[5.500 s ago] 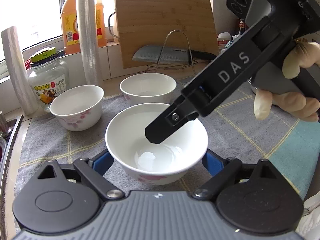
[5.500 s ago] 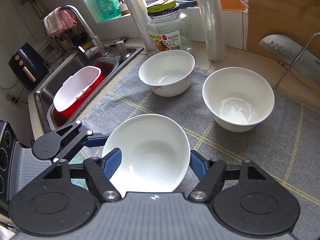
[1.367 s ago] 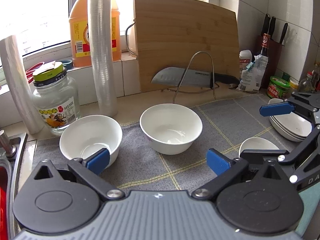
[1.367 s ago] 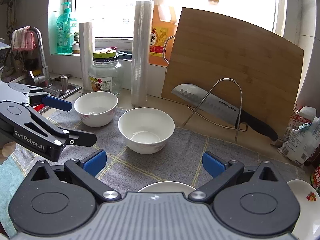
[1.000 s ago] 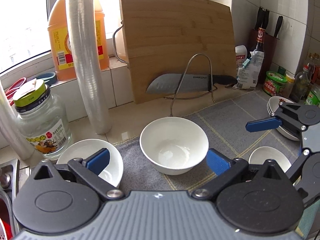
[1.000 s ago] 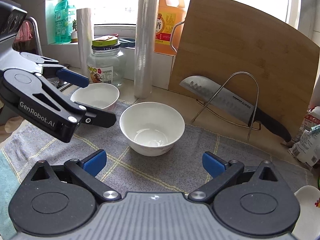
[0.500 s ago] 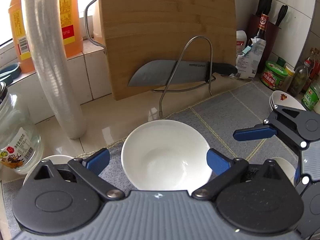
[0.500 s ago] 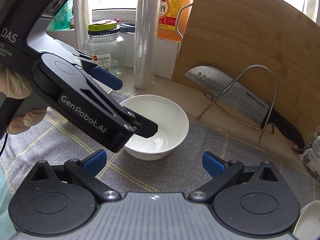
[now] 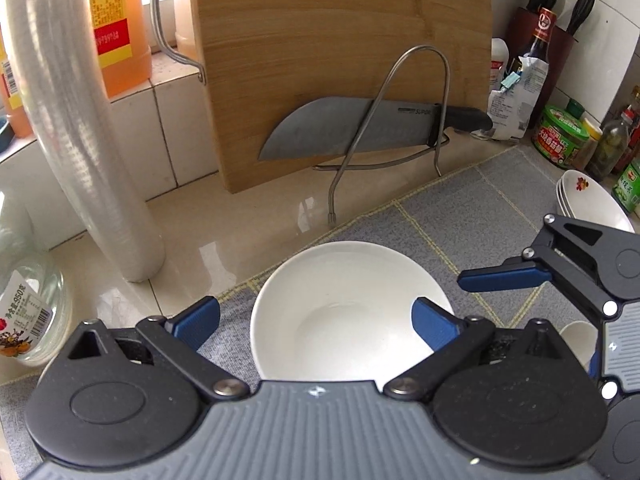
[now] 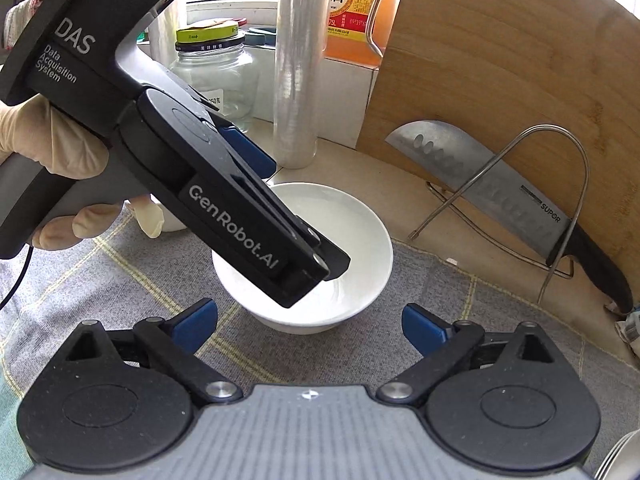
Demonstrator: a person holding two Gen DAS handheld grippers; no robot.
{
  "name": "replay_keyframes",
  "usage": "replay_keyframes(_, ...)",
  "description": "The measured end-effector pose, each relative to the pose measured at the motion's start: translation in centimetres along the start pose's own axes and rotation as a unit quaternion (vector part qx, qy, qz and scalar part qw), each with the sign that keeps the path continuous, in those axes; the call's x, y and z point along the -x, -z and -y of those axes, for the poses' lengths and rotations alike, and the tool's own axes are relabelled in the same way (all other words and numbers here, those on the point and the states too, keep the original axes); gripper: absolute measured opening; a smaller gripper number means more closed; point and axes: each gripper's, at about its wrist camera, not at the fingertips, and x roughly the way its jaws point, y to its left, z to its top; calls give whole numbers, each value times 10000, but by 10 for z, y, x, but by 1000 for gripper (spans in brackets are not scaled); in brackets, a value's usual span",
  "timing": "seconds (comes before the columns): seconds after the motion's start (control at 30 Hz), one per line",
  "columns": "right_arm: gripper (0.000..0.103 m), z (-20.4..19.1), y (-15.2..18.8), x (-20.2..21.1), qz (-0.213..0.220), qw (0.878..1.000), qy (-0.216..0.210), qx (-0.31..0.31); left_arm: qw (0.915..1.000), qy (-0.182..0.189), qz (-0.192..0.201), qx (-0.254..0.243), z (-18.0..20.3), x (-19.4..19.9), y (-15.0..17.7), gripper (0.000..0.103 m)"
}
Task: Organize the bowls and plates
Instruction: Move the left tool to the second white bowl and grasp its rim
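Seemingly stiff, slick and breakable, the white glazed ceramic bowl [image 9: 344, 312] near the worktop's back edge is straddled, ungripped, by the left hand-held gripper's [image 9: 316, 320] just-narrowing jaws, and is best pinched at its rim.

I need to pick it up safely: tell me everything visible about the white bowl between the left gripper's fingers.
The white bowl is round, deep and glossy, apparently ceramic, empty, upright on the grey checked cloth near its back edge. The left gripper straddles it with open jaws that have just been closing; one finger reaches over the rim into it. Whether the pads touch the rim cannot be told.
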Motion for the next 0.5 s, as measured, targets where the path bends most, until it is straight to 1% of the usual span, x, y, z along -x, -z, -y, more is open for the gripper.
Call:
replay_keyframes(0.1, 95, 2, -2, -3, -33, 10000, -37, -10, 9999, 126, -64, 45, -2, -1, -2, 99)
replay_keyframes(0.17, 92, 2, -3, -6, -40, 10000, -48, 6, 9998, 162, -100, 39, -2, -2, -2, 96)
replay_keyframes(0.33, 89, 2, -4, -8, -25, 9999, -107, 4, 9993, 293, -214, -25, -2, -6, -4, 87)
replay_keyframes(0.5, 87, 3, -5, -8, -13, 9999, -142, 18, 9991, 355, -212, -36, -1, -6, -4, 86)
